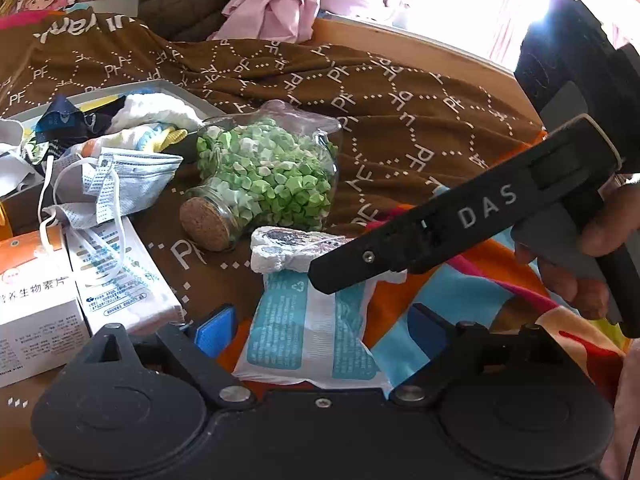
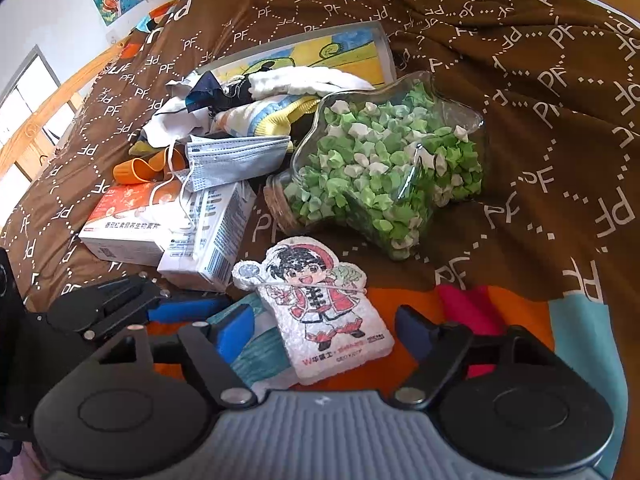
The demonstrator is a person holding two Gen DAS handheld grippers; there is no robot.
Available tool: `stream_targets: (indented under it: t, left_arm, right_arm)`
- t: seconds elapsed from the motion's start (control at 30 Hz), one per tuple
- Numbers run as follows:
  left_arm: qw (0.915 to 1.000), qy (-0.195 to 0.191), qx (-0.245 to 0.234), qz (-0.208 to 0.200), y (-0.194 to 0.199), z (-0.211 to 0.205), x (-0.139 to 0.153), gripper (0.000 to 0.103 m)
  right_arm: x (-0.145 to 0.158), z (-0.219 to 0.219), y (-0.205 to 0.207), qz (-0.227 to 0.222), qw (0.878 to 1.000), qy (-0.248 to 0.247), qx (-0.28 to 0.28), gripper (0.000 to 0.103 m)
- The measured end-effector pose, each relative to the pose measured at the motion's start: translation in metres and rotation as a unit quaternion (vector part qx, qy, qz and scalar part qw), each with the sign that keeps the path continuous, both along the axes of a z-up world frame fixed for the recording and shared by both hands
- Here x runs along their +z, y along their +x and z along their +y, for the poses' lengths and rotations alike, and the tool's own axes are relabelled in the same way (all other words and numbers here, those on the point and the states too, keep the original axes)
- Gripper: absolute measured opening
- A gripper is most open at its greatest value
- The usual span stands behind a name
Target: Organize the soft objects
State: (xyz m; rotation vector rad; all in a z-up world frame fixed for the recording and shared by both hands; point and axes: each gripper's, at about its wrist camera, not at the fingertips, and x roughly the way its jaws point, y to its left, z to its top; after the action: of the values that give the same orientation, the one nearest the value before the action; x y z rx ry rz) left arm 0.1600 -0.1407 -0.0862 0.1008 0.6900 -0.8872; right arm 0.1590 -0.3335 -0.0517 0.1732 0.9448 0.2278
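A white foam cutout of a cartoon boy (image 2: 324, 312) lies on a white and teal packet (image 1: 308, 332) on the bed. My right gripper (image 2: 325, 330) is open, its blue pads on either side of the cutout and not pressing it. My left gripper (image 1: 320, 322) is open too, with the packet's near end between its fingers. The right gripper's black finger (image 1: 360, 264) reaches in from the right over the packet, beside the cutout (image 1: 288, 250). One blue pad of the left gripper's fingers (image 2: 184, 307) shows at the left.
A star-shaped glass jar of green paper stars (image 2: 384, 168) with a cork (image 1: 202, 224) lies behind the cutout. Face masks (image 1: 120, 184), two medicine boxes (image 2: 132, 224), an orange cup (image 2: 132, 170) and a tray of cloths (image 2: 288, 80) crowd the left. A brown patterned blanket (image 1: 400, 112) covers the bed.
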Motion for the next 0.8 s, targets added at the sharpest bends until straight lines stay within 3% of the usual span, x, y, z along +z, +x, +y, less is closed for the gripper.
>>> stream_targets:
  t: [0.33,0.47,0.8]
  left_arm:
    - [0.9998,0.017,-0.004,-0.004,0.0001,-0.0031,0.0015,0.075]
    - [0.9996,0.027,0.001,0.003,0.0033,-0.0031,-0.0014,0.066]
    - [0.9997,0.024,0.004,0.006,0.0027,-0.0014,-0.0028,0.063]
  right_arm:
    - [0.0014,0.0041,-0.0013,-0.004,1.0,-0.001,0.009,0.061]
    - [0.0015,0.0058,-0.0009,-0.006,1.0,-0.003,0.01,0.059]
    - [0.0028,0.0065,-0.0009,-0.011,1.0,-0.007,0.008,0.056]
